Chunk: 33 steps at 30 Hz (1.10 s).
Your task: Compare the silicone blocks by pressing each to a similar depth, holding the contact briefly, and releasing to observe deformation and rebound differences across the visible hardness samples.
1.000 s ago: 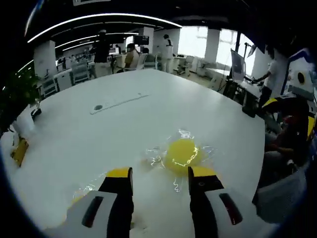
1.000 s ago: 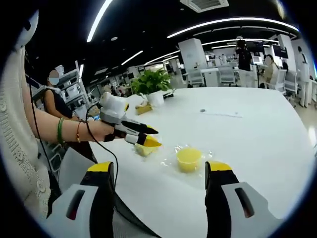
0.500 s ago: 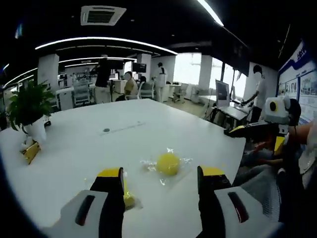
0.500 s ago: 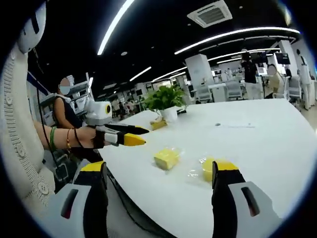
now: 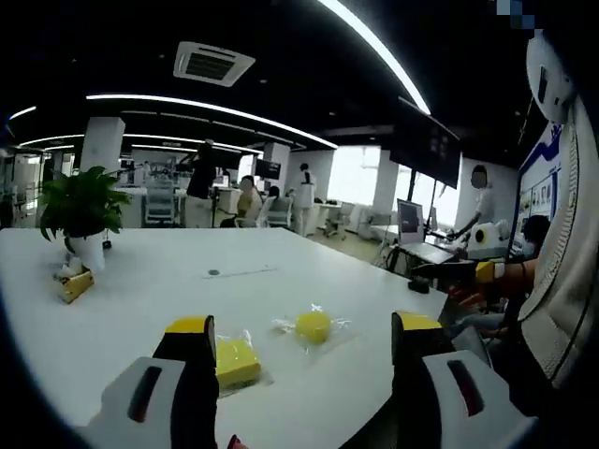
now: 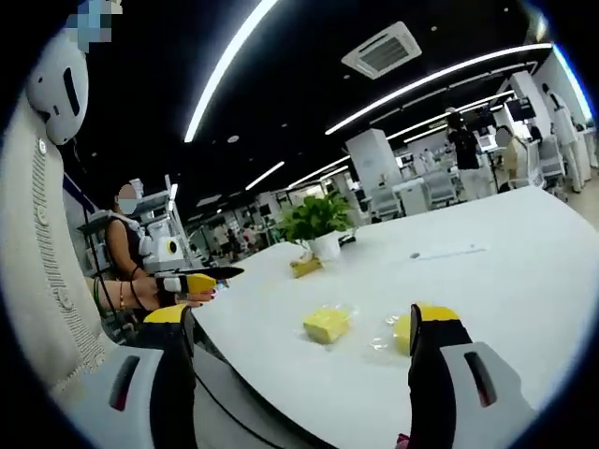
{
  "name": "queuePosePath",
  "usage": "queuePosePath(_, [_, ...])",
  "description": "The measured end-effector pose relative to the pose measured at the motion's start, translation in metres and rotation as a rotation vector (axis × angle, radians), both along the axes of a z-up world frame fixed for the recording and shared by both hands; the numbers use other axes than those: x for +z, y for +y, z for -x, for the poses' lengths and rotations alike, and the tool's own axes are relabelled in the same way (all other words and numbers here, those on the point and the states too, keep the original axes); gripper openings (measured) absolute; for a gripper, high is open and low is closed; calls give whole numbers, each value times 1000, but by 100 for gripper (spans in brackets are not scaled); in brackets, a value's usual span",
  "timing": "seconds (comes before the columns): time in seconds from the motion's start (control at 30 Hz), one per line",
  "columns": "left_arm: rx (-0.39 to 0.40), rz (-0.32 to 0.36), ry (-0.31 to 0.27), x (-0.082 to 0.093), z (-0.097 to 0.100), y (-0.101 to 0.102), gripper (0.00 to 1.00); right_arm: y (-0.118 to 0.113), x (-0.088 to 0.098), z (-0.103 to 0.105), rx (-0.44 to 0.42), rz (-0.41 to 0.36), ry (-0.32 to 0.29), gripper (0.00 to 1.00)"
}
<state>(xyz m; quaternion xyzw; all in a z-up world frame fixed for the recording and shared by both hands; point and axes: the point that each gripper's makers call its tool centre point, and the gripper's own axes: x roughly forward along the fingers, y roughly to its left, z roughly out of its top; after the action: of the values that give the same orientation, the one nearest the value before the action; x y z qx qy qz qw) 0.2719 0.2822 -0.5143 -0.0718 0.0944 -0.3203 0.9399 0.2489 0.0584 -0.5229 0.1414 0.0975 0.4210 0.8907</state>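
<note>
A: Left gripper view, quick. Left gripper [image 5: 304, 329] has its jaws spread wide, nothing between them. It sits over the near edge of the white table [image 5: 140, 290].
B: Blocks?
A: Square yellow block [image 5: 237, 361] in clear wrap lies on the table just beside the left jaw's tip, apart from it. Round yellow block [image 5: 313, 325], also wrapped, lies beyond, between the two jaws in the picture, untouched.
B: Right gripper view?
A: Right gripper [image 6: 309, 318] jaws also wide apart, holding nothing. Square yellow block [image 6: 327, 325] lies between the jaws, on the table. Round yellow block [image 6: 401, 332] partly hidden behind the right jaw's tip; contact unclear. Left gripper [image 6: 208, 277] enters at left, off the table edge, well apart from both blocks.
</note>
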Motion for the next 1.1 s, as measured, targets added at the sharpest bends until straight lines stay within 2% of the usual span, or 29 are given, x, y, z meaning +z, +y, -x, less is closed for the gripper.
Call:
queuePosePath(0.1, [10, 24, -6, 6, 3, 1, 78, -4, -2, -1, -7, 18, 1, 88])
queuePosePath(0.23, [11, 16, 0, 6, 6, 2, 77, -6, -4, -5, -7, 41, -2, 87])
queuePosePath(0.3, [27, 14, 15, 3, 6, 6, 77, -6, -9, -7, -6, 65, 2, 87])
queuePosePath(0.4, [79, 20, 72, -10, 2, 17, 76, -6, -21, -8, -6, 91, 25, 86])
queuePosePath(0.47, [99, 21, 75, -13, 0, 21, 75, -6, -24, -7, -4, 95, 24, 85])
queuePosePath(0.5, [113, 21, 94, -17, 0, 24, 74, -6, -28, -7, -8, 102, 32, 85])
queuePosePath(0.6, [120, 16, 113, -24, 1, 27, 65, -11, -31, -7, -22, 106, 23, 81])
queuePosePath(0.63, [122, 15, 126, -27, 2, 28, 66, -14, -36, -8, -31, 102, 64, 82])
queuePosePath(0.7, [132, 29, 136, -30, 3, 29, 69, -16, -42, -6, -25, 96, 107, 84])
queuePosePath(0.83, [144, 27, 158, -36, 5, 31, 70, -19, -54, -1, -13, 124, 160, 84])
queuePosePath(0.9, [144, 24, 171, -39, 7, 31, 71, -19, -57, 0, -9, 134, 169, 85])
queuePosePath(1.1, [133, 25, 193, -43, 10, 31, 71, -15, -55, 1, -16, 140, 144, 85])
